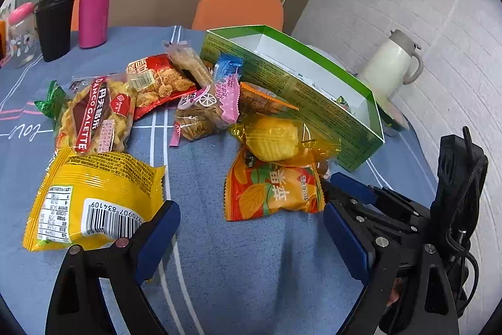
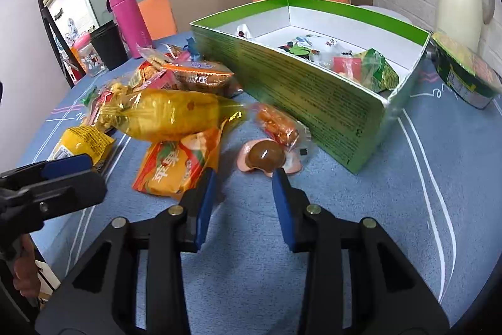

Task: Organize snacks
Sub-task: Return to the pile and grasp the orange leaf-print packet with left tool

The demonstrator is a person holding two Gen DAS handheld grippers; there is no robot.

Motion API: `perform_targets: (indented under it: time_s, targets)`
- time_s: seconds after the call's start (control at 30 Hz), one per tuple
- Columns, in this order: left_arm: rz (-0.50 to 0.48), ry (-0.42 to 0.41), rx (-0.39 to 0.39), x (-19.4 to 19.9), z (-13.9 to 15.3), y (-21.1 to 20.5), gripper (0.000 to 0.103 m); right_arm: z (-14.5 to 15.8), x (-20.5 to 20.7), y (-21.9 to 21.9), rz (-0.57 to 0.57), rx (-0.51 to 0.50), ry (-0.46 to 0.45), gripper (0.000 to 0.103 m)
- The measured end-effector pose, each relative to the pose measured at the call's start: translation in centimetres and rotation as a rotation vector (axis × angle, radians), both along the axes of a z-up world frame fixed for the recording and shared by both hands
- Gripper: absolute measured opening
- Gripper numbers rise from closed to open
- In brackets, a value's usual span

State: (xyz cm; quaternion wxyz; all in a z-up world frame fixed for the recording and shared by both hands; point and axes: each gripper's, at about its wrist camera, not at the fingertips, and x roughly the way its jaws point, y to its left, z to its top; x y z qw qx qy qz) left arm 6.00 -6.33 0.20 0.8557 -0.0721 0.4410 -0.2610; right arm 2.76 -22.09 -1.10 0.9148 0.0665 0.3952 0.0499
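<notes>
Fingers (image 2: pixel 282 193) of both grippers gape empty; green box (image 2: pixel 313 96) hides half its snacks

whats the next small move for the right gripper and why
Probably ease the right gripper forward and close on the brown egg packet. Its jaws are open and empty, the packet lies on the tablecloth just past the fingertips, and the green box that already holds snacks is close beside it.

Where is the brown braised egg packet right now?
Right wrist view: the egg packet lies on the tablecloth just ahead of the open right gripper, beside the green box.
</notes>
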Motion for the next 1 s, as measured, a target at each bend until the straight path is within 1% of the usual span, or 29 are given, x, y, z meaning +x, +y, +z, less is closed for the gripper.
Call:
perform_targets:
  time_s: [0.1, 0.33, 0.4, 0.5, 0.53, 0.57, 0.6, 0.67, 0.73, 0.77, 0.87, 0.93, 1.0]
  targets:
    - [-0.01, 0.009, 0.006, 0.6, -0.5, -1.2, 0.094, 0.1, 0.1, -0.6, -0.031, -0.023, -0.011, 0.04]
    - [-0.042, 0.02, 0.025, 2.4, -1.3, -4.6, 0.094, 0.2, -0.2, -3.0, -0.093, -0.031, -0.002, 0.04]
    - [-0.036, 0.002, 0.056, 2.9, -1.5, -5.5, 0.094, 0.3, -0.4, -3.6, -0.11, -0.026, -0.003, 0.04]
    - [-0.029, -0.019, 0.127, 3.4, -2.3, -6.6, 0.094, 0.3, -0.5, -4.2, -0.12, -0.012, 0.0, 0.041]
    - [-0.035, -0.035, 0.15, 3.4, -2.6, -6.8, 0.093, 0.3, -0.5, -4.2, -0.118, -0.006, 0.0, 0.041]
    - [-0.046, -0.056, 0.163, 3.2, -2.6, -6.9, 0.086, 0.3, -0.5, -4.1, -0.11, 0.001, 0.001, 0.041]
    - [-0.055, -0.07, 0.183, 2.9, -2.6, -7.0, 0.083, 0.3, -0.4, -4.0, -0.099, 0.009, 0.002, 0.042]
    - [-0.074, -0.081, 0.181, 2.5, -2.2, -6.6, 0.067, 0.2, -0.1, -3.4, -0.075, 0.019, 0.004, 0.043]
    - [-0.088, -0.074, 0.189, 2.0, -1.8, -6.0, 0.061, 0.1, -0.1, -2.6, -0.048, 0.025, 0.001, 0.048]
    - [-0.09, -0.065, 0.185, 1.8, -1.7, -5.5, 0.061, 0.1, 0.0, -2.2, -0.034, 0.027, 0.001, 0.053]
    - [-0.088, -0.031, 0.144, 0.9, -1.6, -3.4, 0.06, -0.1, 0.6, -1.0, 0.004, 0.008, 0.006, 0.058]
    - [-0.074, -0.012, 0.116, 0.2, -1.6, -2.0, 0.06, -0.2, 1.3, -0.3, 0.013, -0.014, 0.022, 0.061]
    - [-0.058, -0.001, 0.101, -0.4, -1.7, -0.9, 0.06, 0.0, 2.0, 0.1, 0.016, -0.027, 0.036, 0.066]
